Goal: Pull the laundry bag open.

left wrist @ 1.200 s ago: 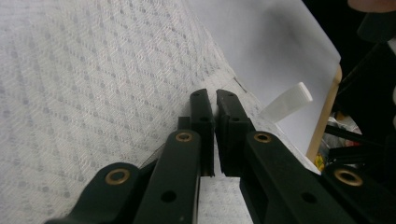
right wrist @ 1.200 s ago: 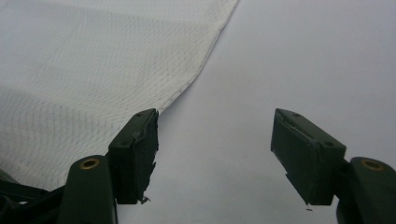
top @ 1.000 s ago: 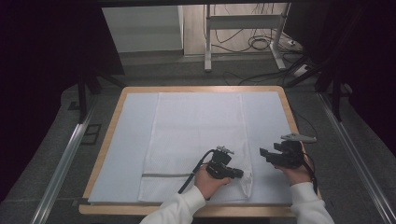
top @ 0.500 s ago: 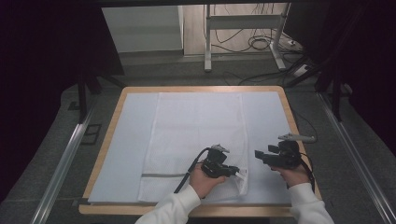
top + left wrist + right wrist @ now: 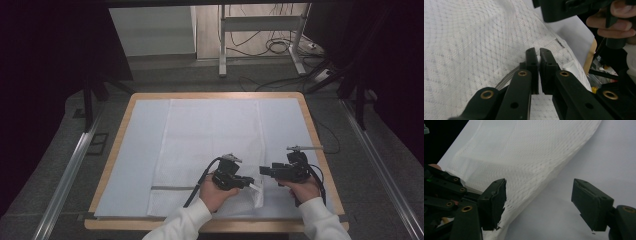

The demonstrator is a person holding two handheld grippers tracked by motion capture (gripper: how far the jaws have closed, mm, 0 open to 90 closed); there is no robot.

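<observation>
Cloth: white mesh cloth [image 5: 210, 145] lies flat on the table [image 5: 320, 145], on a pale sheet [image 5: 135, 160] that covers most of the tabletop.
Long axis: runs from the table's near edge toward its far edge; a grey band [image 5: 172, 188] crosses it close to the near end.
Left tool: left tool [image 5: 252, 185] sits at the cloth's near right corner, jaws pressed together on a fold of the cloth's edge, seen up close in the left gripper view [image 5: 538, 63].
Right tool: right tool [image 5: 264, 171] hovers just right of the cloth's right edge, pointing toward the cloth, jaws spread wide [image 5: 541, 202] with nothing between them.
Corner: the pinched corner is raised slightly off the sheet.
</observation>
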